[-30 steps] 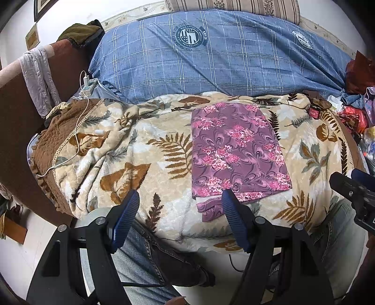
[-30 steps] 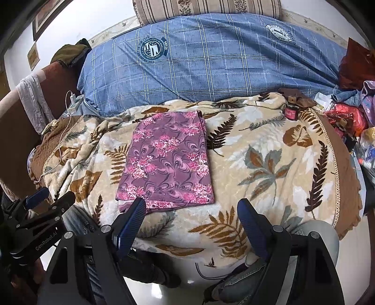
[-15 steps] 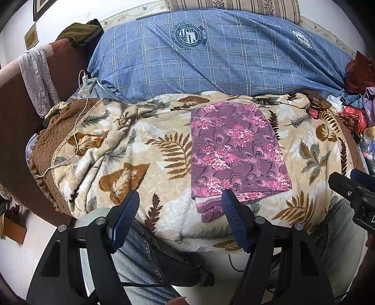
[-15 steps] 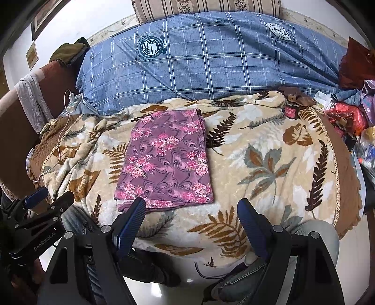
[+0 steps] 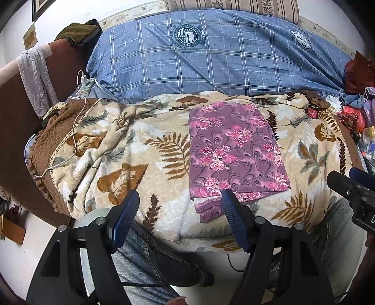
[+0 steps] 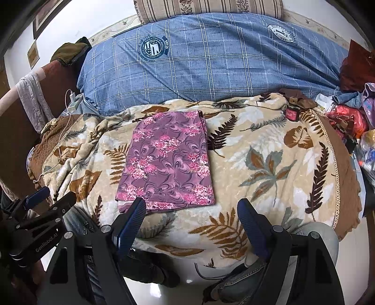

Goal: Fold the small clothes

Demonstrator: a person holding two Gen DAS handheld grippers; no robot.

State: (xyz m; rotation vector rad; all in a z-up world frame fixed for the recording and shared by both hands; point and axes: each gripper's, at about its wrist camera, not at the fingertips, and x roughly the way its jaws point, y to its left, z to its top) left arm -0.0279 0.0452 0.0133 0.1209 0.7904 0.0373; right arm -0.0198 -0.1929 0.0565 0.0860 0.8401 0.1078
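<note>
- Nearest the cameras, at 6 o'clock in each wrist view, both tools hang over the person's jeans-clad knees [image 5: 140,253] with nothing between their fingers.
- At 6 o'clock in the left view, the left gripper [image 5: 180,218] has its jaws spread wide, and its blue pads [image 5: 124,215] are clear of any cloth.
- At 6 o'clock in the right view, the right gripper [image 6: 192,225] is equally wide apart and grips nothing; its left pad overlaps the garment's near hem in the picture, though contact cannot be judged.
- Just beyond, the folded purple floral garment [image 5: 234,154] lies flat on the leaf-print blanket [image 5: 140,150], toward 1 o'clock in the left view and 11 o'clock in the right view [image 6: 168,159]; a narrow under-layer sticks out at its near edge.
- Toward 9 o'clock, a white charging cable [image 5: 75,131] trails across the blanket's brown border.
- Toward 2 o'clock, a small red jar [image 6: 291,112] stands at the blanket's far edge.
- Farthest, at 12 o'clock, a blue checked duvet [image 5: 222,61] is heaped behind, with a striped pillow [image 6: 208,8] above it.
</note>
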